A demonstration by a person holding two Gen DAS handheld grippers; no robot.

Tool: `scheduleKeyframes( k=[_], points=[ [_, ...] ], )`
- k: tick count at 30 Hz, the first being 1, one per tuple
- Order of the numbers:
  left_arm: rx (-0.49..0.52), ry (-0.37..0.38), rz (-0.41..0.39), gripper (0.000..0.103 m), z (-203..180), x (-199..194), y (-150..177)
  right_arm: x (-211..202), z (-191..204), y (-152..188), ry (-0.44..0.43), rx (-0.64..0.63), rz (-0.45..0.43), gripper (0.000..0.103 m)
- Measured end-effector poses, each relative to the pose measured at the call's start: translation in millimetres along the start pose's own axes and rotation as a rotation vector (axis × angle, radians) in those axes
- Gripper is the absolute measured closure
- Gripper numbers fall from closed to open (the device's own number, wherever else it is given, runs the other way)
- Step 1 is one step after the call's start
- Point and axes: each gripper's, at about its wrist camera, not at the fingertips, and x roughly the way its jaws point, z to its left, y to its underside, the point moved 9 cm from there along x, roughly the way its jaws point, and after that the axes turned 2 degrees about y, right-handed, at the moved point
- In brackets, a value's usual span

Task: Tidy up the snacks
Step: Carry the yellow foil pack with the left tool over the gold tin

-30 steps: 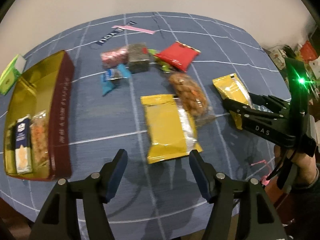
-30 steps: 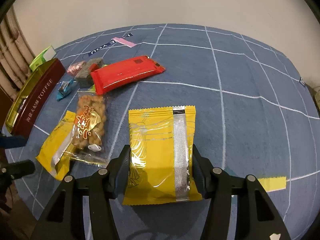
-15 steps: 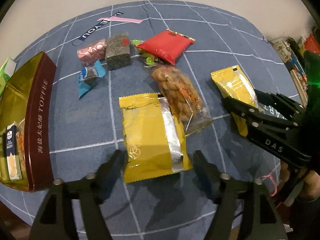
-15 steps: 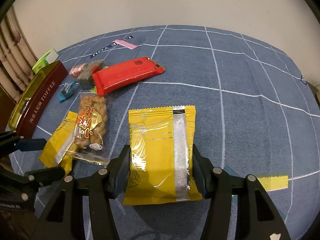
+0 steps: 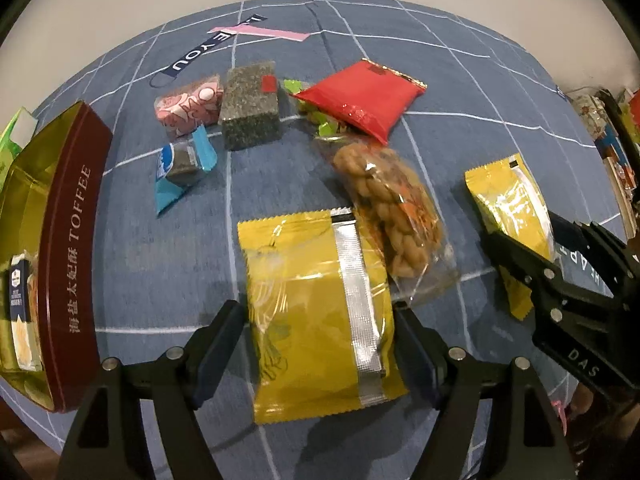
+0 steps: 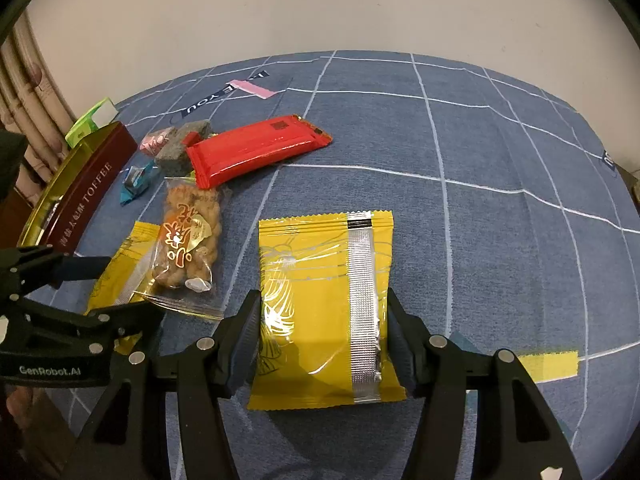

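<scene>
- Lower and nearer than a second ago, the left gripper [image 5: 316, 332] has its jaws just widened; they stand apart astride a yellow packet [image 5: 316, 312] lying on the cloth.
- Pale wall [image 6: 320, 8] and a curtain [image 6: 24, 92] stand behind.
- Blue grid-lined cloth covers the worktop [image 6: 480, 140].
- Toffee tin [image 5: 76, 240], at the left edge, likely takes both packets: close, lift, carry across.
- Right gripper [image 6: 320, 320] jaws pinch a second yellow packet [image 6: 324, 300].
</scene>
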Motion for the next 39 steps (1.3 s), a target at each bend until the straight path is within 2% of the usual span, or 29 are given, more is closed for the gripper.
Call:
scheduleKeyframes(
  k=[9,12,15,18,30,33,39],
  points=[
    [-0.024,0.011,-0.012,0.026,14,-4,1,2,2,0,0.025,-0.011,0.006,0.047],
    [-0.027,0.004,-0.018,0.034,21,-8,6,3,2,0,0.032,-0.015,0.008,0.047],
    [-0.028,0.010,-0.017,0.035,30,-12,13,3,2,0,0.040,-0.020,0.010,0.047],
    [-0.022,0.003,-0.019,0.040,34,-16,19,4,3,0,0.047,-0.023,0.010,0.047],
    [-0.041,0.011,-0.015,0.042,53,-29,42,5,4,1,0.081,-0.041,0.015,0.047],
    [-0.038,0.016,-0.024,0.042,62,-42,54,5,4,1,0.093,-0.043,0.017,0.047],
    [-0.028,0.019,-0.054,0.042,64,-62,59,6,5,-1,0.111,-0.027,0.016,0.047]
  ],
)
